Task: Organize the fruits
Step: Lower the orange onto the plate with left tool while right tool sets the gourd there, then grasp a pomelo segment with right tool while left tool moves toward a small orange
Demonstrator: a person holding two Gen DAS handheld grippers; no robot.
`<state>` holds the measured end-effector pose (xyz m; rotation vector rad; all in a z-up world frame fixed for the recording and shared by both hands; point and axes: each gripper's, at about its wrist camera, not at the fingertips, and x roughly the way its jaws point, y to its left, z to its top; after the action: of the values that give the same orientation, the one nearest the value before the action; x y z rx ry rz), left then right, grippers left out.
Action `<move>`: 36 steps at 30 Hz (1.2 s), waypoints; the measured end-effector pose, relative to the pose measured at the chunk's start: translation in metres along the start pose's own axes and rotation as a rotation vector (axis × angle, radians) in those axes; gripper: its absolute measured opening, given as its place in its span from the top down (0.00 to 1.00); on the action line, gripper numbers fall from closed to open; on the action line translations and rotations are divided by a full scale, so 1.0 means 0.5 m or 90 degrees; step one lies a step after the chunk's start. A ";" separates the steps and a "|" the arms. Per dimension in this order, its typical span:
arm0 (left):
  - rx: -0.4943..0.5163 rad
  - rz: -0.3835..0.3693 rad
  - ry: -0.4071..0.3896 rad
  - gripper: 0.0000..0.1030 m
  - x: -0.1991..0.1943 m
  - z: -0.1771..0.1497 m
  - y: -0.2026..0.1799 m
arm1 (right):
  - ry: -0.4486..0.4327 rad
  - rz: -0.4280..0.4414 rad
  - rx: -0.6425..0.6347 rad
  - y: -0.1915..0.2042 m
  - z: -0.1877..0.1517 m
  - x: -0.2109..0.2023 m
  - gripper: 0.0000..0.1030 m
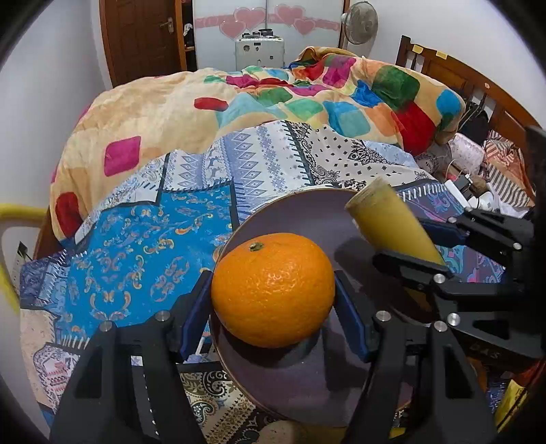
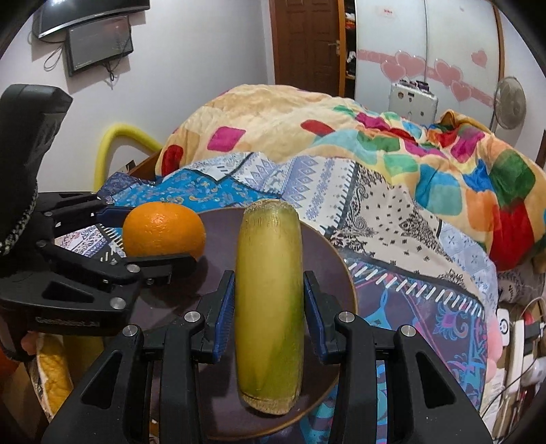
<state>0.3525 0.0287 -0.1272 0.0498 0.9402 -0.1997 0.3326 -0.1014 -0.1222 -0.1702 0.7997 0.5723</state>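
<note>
The left gripper (image 1: pixel 273 290) holds an orange (image 1: pixel 273 290) between its blue ribbed pads (image 1: pixel 351 324); the jaws stand at medium width and press on both sides of the fruit. The orange is round, with shiny dimpled skin, and its small green stem scar points up and a little away from the camera. It sits over the near part of a round plate (image 1: pixel 290 382), which is matte dark purple with a thin brown rim; whether the fruit touches the plate I cannot tell.

The right gripper (image 2: pixel 269 307) holds a yellow-green fruit (image 2: pixel 269 300), a long cylinder with blunt cut ends and smooth waxy skin, greener near the lower end. In the right wrist view its long axis runs straight away from the camera, along the fingers, and the jaws are narrow, closed on its middle. In the left wrist view the same fruit (image 1: pixel 389 225) is tilted, its pale fibrous end raised toward the upper left over the far right part of the plate. The two fruits are near each other but apart.

The plate rests on a bed sheet (image 1: pixel 136 246) with blue and white patchwork prints. Farther behind lies a soft fleece blanket (image 1: pixel 163 112), peach with coloured squares. Behind that are a brown wooden door (image 1: pixel 143 37) and a standing fan (image 1: pixel 360 22)
</note>
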 end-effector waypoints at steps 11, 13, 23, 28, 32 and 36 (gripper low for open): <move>-0.013 -0.009 0.017 0.34 0.005 0.001 0.006 | -0.004 -0.012 -0.006 0.001 0.003 -0.008 0.59; -0.014 -0.015 0.003 0.33 -0.006 0.002 0.005 | -0.008 -0.014 -0.008 0.001 0.003 -0.020 0.59; -0.021 0.033 -0.099 0.17 -0.129 0.005 -0.010 | -0.074 -0.034 -0.024 0.018 -0.007 -0.133 0.51; -0.006 0.073 -0.144 0.16 -0.206 -0.030 -0.036 | -0.103 -0.024 -0.025 0.036 -0.026 -0.197 0.47; 0.002 0.086 -0.162 0.13 -0.250 -0.067 -0.055 | -0.115 -0.018 -0.028 0.050 -0.048 -0.237 0.46; 0.001 0.087 -0.164 0.13 -0.276 -0.106 -0.070 | -0.119 -0.009 -0.031 0.067 -0.069 -0.263 0.45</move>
<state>0.2245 0.0220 -0.0457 0.0880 0.6775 -0.0776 0.2193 -0.1408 -0.0495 -0.1636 0.6027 0.5853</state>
